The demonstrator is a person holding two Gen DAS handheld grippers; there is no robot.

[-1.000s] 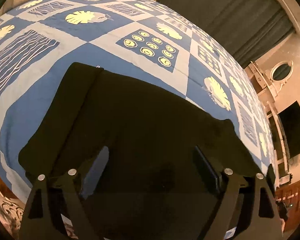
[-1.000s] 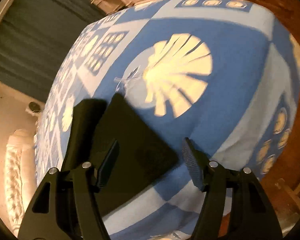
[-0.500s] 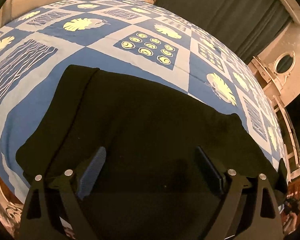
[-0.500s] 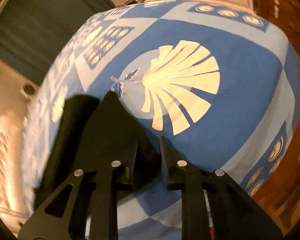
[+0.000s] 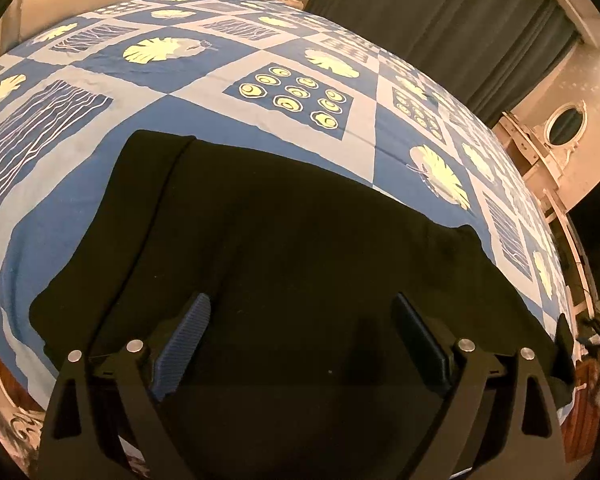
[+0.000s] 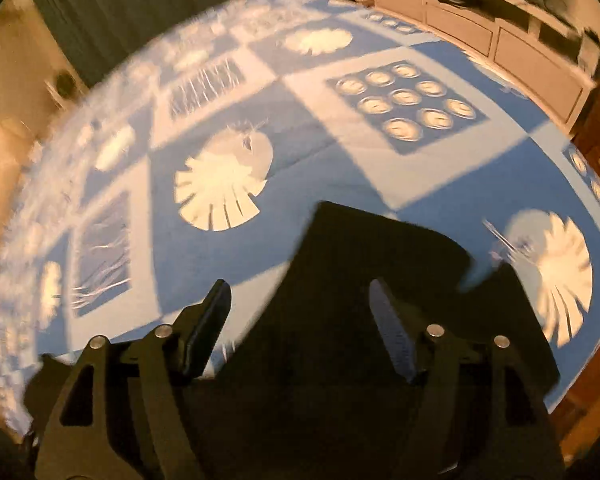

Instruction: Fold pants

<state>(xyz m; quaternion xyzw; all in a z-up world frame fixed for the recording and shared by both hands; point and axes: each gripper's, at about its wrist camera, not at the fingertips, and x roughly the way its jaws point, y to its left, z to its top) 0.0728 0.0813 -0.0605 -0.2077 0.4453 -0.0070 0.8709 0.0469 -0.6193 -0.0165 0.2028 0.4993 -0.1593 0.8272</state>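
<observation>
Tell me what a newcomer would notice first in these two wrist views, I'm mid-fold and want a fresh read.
First, the black pants, spread flat as a dark slab across the near part of the bed, under both grippers. Next, the blue bedspread with pale leaf and shell prints, filling the rest of each view. The left gripper hangs open above the cloth; the right gripper, in a blurred frame, is opening with nothing pinched between its pads.

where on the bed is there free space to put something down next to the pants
Bare bedspread lies left of the black pants, and more beyond their far edge, toward the nine-circle square and the dark curtain. The near edge is crowded: the pants fill it under both grippers.
</observation>
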